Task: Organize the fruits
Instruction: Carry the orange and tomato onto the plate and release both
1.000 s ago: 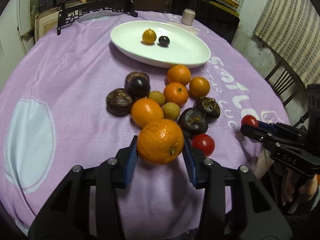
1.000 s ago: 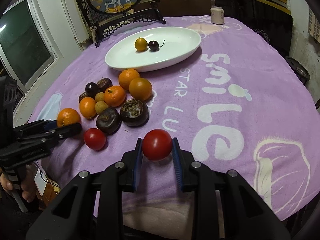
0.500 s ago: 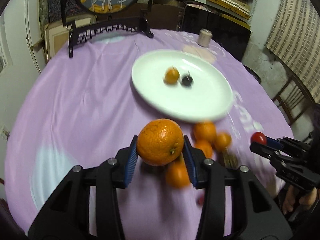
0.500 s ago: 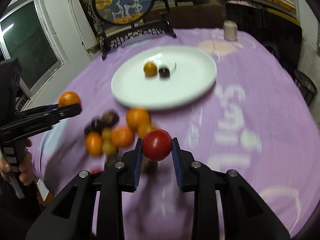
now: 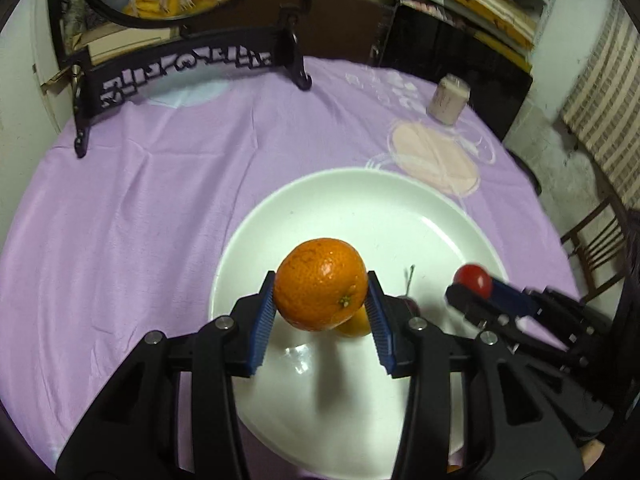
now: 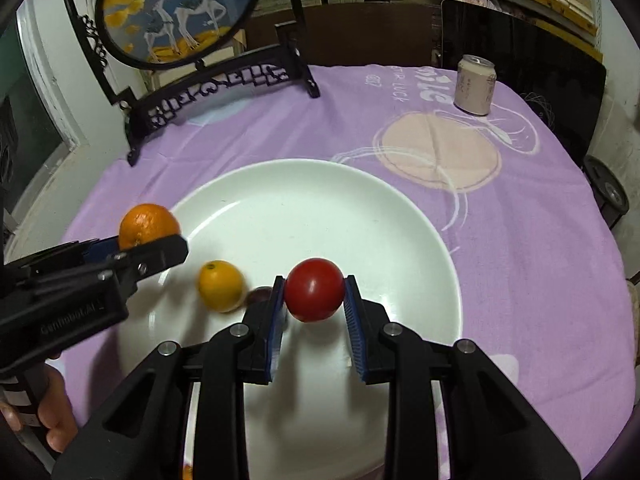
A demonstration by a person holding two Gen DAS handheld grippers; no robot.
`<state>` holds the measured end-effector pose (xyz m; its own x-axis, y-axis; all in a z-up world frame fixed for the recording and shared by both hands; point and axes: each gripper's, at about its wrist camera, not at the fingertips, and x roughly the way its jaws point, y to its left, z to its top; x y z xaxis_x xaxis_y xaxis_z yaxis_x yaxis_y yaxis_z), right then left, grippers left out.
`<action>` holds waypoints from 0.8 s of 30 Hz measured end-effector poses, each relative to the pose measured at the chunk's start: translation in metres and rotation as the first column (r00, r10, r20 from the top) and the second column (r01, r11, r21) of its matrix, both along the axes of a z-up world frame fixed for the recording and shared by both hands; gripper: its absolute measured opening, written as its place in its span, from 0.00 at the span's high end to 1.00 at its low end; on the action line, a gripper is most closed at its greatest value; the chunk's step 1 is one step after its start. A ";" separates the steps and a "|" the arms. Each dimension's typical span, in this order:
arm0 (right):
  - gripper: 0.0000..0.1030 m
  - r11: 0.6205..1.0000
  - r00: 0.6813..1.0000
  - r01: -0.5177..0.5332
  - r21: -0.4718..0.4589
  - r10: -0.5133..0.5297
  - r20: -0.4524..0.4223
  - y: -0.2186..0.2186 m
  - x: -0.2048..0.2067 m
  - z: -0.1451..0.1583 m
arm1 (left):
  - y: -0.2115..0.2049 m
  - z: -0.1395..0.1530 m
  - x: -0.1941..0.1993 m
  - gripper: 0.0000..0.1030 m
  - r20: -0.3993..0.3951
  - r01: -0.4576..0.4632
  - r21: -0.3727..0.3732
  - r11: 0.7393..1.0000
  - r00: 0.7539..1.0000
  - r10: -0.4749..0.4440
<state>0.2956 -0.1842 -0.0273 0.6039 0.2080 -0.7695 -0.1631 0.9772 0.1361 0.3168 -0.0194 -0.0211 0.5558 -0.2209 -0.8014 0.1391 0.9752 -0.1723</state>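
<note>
I had both fruits over the white plate: the left gripper clamped on the orange, the right gripper clamped on the tomato. A small yellow citrus and a dark cherry already lay there. To place well, I judged each should be lowered onto bare porcelain before parting the jaws, clear of those two, so nothing rolled.
</note>
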 end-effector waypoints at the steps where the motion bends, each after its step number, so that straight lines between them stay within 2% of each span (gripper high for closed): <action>1: 0.72 1.000 1.000 0.000 -0.004 0.000 -0.006 0.000 0.002 -0.002 | 0.000 -0.003 0.002 0.57 -0.007 0.003 -0.001 1.000 1.000 -0.003; 6: 0.72 1.000 1.000 -0.011 -0.009 0.011 -0.015 0.005 0.004 -0.006 | -0.001 -0.005 0.002 0.56 0.002 -0.002 -0.004 1.000 1.000 0.002; 7: 0.71 1.000 1.000 -0.008 -0.009 0.008 -0.013 0.005 0.005 -0.007 | 0.000 -0.004 0.002 0.52 0.013 -0.006 -0.004 1.000 1.000 0.006; 8: 0.65 1.000 1.000 -0.001 -0.013 0.001 -0.010 0.004 0.005 -0.008 | 0.000 -0.002 0.001 0.44 0.023 -0.008 -0.005 1.000 1.000 0.008; 10: 0.50 0.999 0.999 0.031 -0.041 -0.031 0.013 0.002 0.006 -0.009 | 0.002 0.005 -0.005 0.41 0.053 -0.014 -0.007 1.000 0.999 0.014; 12: 0.50 0.996 0.998 0.052 -0.067 -0.050 0.029 -0.001 0.000 -0.006 | 0.004 0.013 -0.014 0.41 0.070 -0.009 -0.013 1.000 0.997 0.010; 14: 0.50 0.997 0.998 0.063 -0.048 -0.062 0.031 -0.007 -0.011 0.001 | 0.010 0.024 -0.030 0.41 0.095 -0.016 -0.025 1.000 0.995 0.019; 16: 0.50 0.999 0.998 0.046 -0.005 -0.045 0.048 -0.011 -0.040 0.013 | 0.018 0.038 -0.058 0.41 0.135 -0.018 -0.035 0.999 0.991 0.022; 19: 0.48 1.000 0.996 -0.007 0.005 0.007 0.088 -0.010 -0.090 0.026 | 0.029 0.052 -0.113 0.30 0.219 -0.024 -0.013 1.000 0.975 0.026; 22: 0.46 0.999 0.992 -0.049 0.008 0.048 0.113 -0.008 -0.149 0.026 | 0.039 0.046 -0.167 0.30 0.265 -0.030 0.025 0.999 0.964 0.023; 24: 0.45 0.998 0.993 -0.062 0.008 0.061 0.105 -0.005 -0.176 0.022 | 0.047 0.034 -0.193 0.30 0.253 -0.029 0.034 0.999 0.967 0.019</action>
